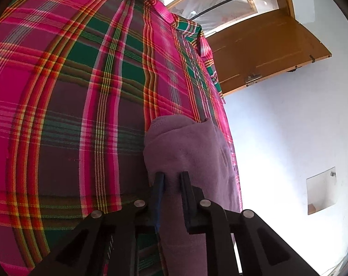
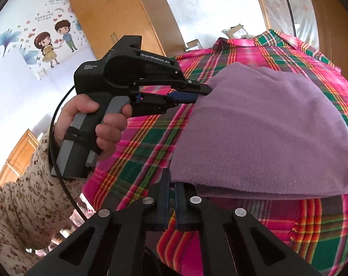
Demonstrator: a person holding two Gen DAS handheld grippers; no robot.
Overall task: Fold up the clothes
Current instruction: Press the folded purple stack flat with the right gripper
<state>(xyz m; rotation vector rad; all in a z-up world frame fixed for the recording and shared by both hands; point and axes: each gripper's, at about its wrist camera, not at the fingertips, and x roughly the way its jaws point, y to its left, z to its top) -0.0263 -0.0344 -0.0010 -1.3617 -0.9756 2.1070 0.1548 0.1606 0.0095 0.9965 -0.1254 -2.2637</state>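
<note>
A pink plaid sheet covered the surface, and on it lay the purple garment. The left gripper pinched its far edge; the right gripper clamped its near edge. A hand held the left tool.

Left gripper nearly closed (hand on its handle); right gripper likewise.
</note>
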